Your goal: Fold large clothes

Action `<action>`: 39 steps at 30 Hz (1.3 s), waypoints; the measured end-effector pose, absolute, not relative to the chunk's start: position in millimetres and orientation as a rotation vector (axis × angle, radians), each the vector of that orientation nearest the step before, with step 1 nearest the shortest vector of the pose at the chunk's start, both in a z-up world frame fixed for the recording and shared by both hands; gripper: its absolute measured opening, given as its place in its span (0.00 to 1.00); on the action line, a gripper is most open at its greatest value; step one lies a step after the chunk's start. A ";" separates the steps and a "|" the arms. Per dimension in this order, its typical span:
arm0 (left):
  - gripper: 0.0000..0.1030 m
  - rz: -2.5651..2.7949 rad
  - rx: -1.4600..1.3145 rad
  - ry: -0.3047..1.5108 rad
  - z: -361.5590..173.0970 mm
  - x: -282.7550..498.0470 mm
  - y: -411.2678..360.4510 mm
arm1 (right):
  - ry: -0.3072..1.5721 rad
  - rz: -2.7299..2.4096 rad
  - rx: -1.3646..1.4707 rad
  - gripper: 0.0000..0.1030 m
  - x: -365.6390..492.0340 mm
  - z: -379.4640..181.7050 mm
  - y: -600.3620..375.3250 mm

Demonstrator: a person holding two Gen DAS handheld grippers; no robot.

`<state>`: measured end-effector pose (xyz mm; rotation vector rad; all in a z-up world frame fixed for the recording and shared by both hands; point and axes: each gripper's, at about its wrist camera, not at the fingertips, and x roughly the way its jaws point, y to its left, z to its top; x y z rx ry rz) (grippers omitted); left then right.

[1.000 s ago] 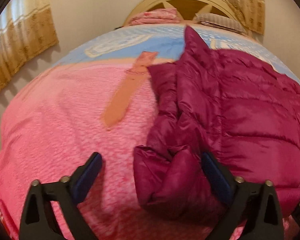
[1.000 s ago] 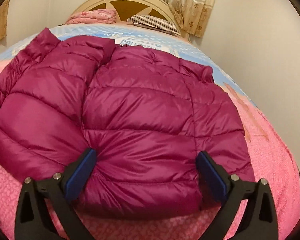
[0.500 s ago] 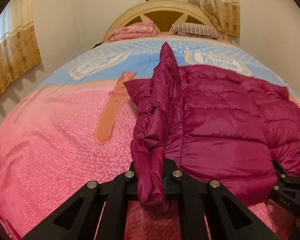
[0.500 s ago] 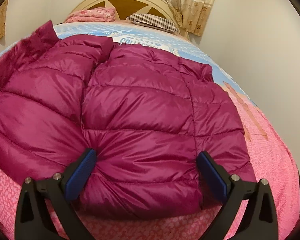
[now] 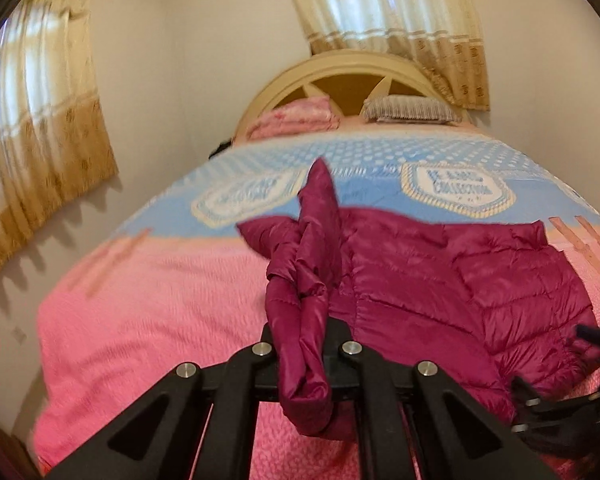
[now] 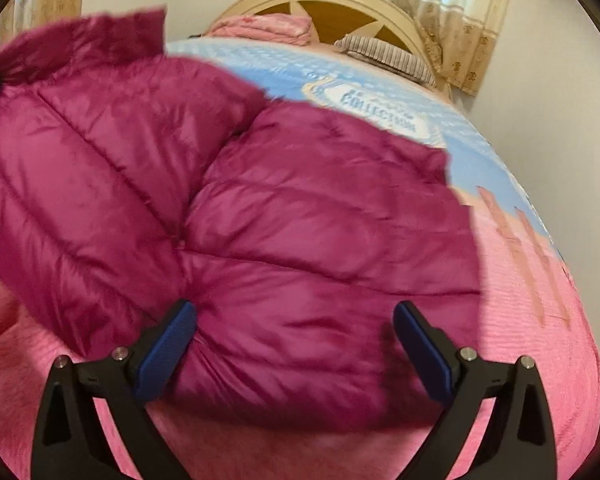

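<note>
A magenta quilted puffer jacket (image 5: 440, 280) lies on the pink bedspread (image 5: 160, 312). My left gripper (image 5: 302, 344) is shut on the jacket's left edge, and the pinched fabric hangs in a bunch over its jaws while the edge stretches up off the bed. In the right wrist view the same jacket (image 6: 300, 220) fills the middle, its left side lifted into a raised fold. My right gripper (image 6: 296, 336) stands open over the jacket's near hem, blue pads on either side of the puffy fabric without pressing it. The right gripper (image 5: 560, 408) also shows at the lower right of the left wrist view.
The bed's far half is a blue patterned cover (image 5: 380, 168). A folded pink blanket (image 5: 296, 118) and a striped pillow (image 5: 410, 110) lie against the cream headboard (image 5: 356, 72). Curtained windows (image 5: 40, 120) and walls close in on the left, back and right.
My left gripper closed on the jacket's left edge and rose, pulling that side up off the bed. The right gripper shifted a little and stayed open over the hem.
</note>
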<state>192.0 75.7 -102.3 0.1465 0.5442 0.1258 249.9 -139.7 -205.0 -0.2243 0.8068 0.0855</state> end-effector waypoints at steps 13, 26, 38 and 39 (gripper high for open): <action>0.05 -0.162 0.512 0.323 -85.0 181.6 -132.4 | 0.781 -0.337 -0.015 1.00 229.2 -193.0 -376.0; 0.30 -0.287 0.767 0.329 -171.5 164.6 -222.0 | 0.866 -0.468 0.075 1.00 205.5 -214.2 -445.5; 0.99 -0.013 0.512 0.296 -85.1 180.3 -101.9 | 0.753 -0.405 0.079 0.88 229.8 -148.1 -412.5; 0.99 0.057 0.484 0.346 -86.5 199.5 -86.6 | 0.726 -0.370 0.071 0.87 236.6 -130.4 -397.5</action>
